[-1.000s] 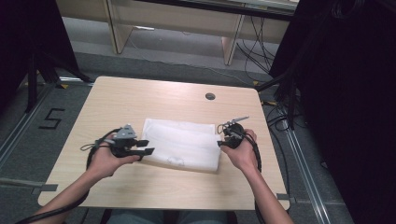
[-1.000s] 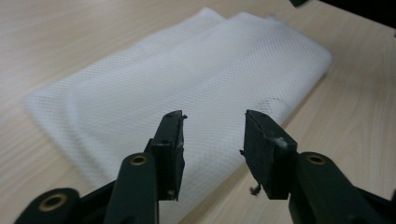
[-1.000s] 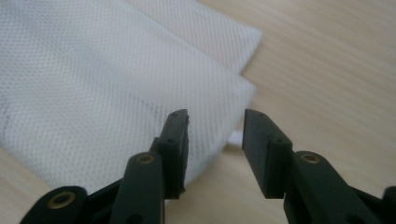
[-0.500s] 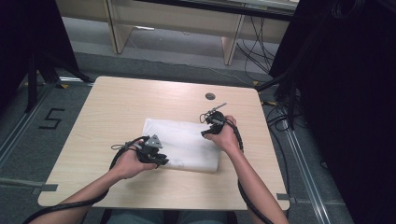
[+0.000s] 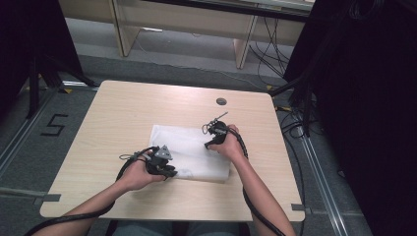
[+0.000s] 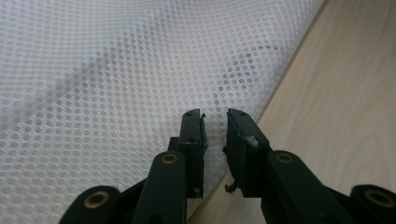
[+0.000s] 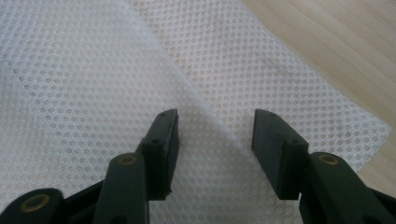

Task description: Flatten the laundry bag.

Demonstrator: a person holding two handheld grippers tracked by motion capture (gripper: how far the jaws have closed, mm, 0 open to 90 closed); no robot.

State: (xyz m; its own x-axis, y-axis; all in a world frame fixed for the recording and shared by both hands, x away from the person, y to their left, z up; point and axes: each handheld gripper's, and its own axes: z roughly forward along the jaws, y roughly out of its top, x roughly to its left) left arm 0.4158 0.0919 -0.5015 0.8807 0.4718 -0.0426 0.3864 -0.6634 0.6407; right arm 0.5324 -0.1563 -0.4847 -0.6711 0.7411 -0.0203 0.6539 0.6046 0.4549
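Left gripper (image 5: 167,172) sits at the near edge of the white mesh cloth (image 5: 189,150), jaws narrowly parted over its hem. Beyond, the right gripper (image 5: 210,144) rests on the cloth's far right part, jaws just opened wide, holding nothing. The cloth lies mid-table (image 5: 123,113).

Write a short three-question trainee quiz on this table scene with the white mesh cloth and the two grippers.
1. True or false: the white mesh cloth lies on the wooden table.
2. Which gripper has the wider gap between its jaws: A) left gripper, B) right gripper?
3. Fill in: the left gripper sits at the cloth's ____ edge, the one nearest the person.

Key
1. True.
2. B; the right gripper's jaws have just been opening, over a fold in the cloth.
3. Near.
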